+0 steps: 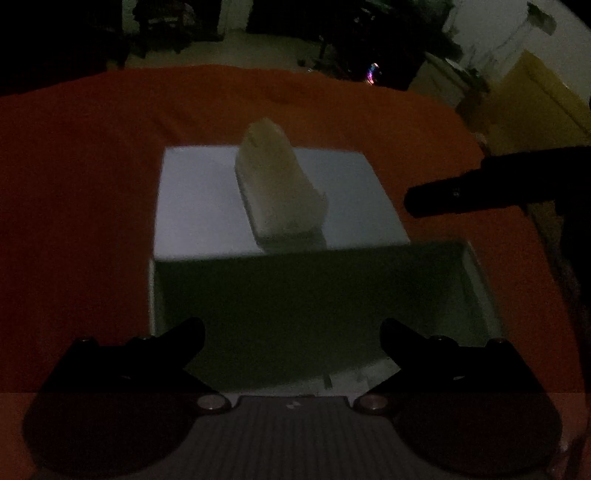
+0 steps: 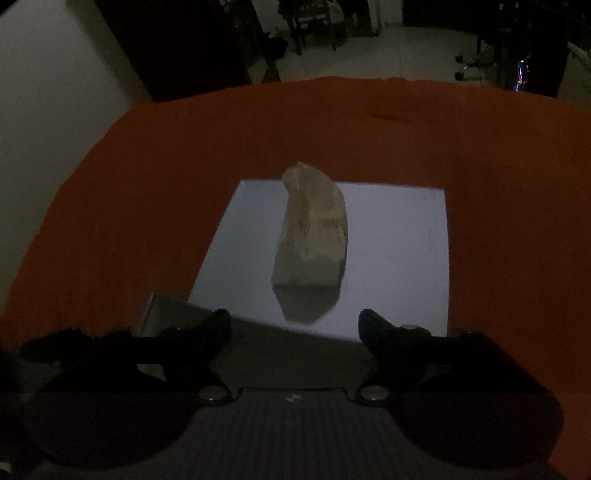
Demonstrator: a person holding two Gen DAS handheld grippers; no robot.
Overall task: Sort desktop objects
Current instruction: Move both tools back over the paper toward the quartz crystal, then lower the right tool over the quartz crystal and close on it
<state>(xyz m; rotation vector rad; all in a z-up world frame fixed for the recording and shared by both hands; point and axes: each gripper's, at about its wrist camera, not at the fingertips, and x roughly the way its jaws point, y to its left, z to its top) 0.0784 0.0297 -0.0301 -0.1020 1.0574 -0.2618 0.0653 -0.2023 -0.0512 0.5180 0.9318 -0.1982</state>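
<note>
A white box [image 1: 207, 206] sits on an orange cloth, with a pale cream lump of tissue [image 1: 280, 184] standing on its top. In front of it a white drawer [image 1: 480, 280] is pulled out, its inside dark. My left gripper [image 1: 291, 332] is open and empty over the drawer. The right gripper's black finger [image 1: 443, 195] reaches in from the right, beside the box. In the right wrist view the box [image 2: 399, 236] and tissue [image 2: 314, 229] lie ahead of my open, empty right gripper [image 2: 295, 325].
The orange cloth [image 1: 81, 177] covers the table all round the box. The room is dim. Dark furniture and chair legs [image 2: 314, 29] stand beyond the far table edge. A yellow object [image 1: 543, 99] is off to the right.
</note>
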